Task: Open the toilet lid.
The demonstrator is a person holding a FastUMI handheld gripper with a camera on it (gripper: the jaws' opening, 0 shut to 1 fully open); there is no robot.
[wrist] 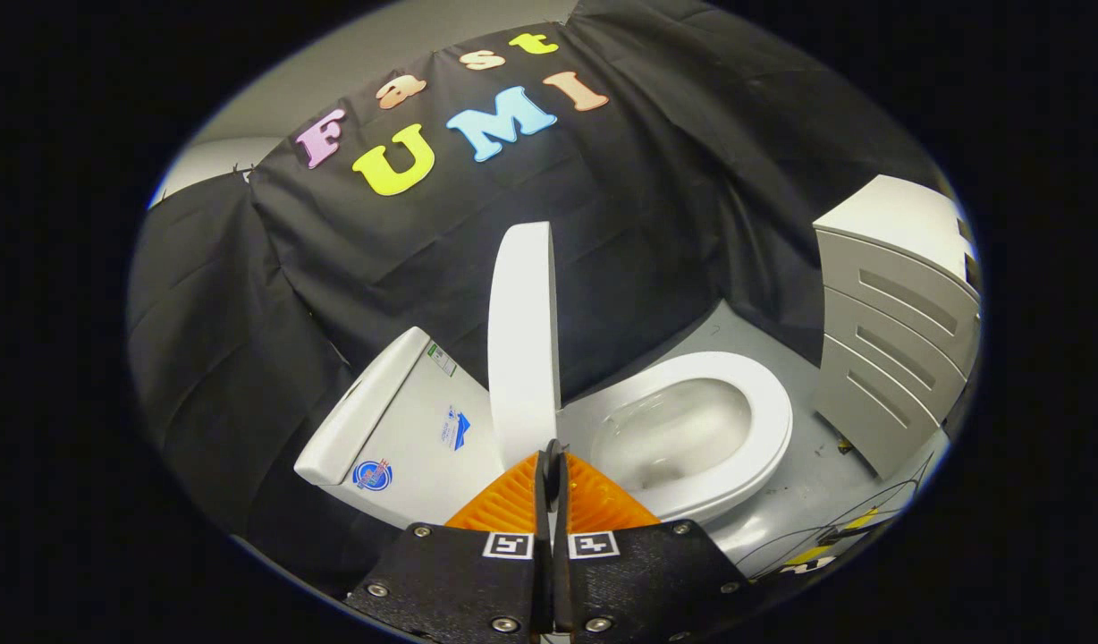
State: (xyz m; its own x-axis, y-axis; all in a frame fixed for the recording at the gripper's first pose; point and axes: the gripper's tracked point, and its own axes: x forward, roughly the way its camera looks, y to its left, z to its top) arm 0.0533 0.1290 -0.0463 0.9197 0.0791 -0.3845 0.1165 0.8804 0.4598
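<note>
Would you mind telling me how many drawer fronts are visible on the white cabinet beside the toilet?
3 on the cabinet, stacked: top, middle, bottom. More may be hidden lower down.

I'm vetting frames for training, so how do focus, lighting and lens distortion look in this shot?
Gripper view: sharp overall, no motion blur. Strong fisheye bending curves the cabinet and wall cloth. Lighting is even, with soft sheen on the raised toilet lid and the seat. The cloth reads very dark. The tongs close on the lid's edge.
</note>
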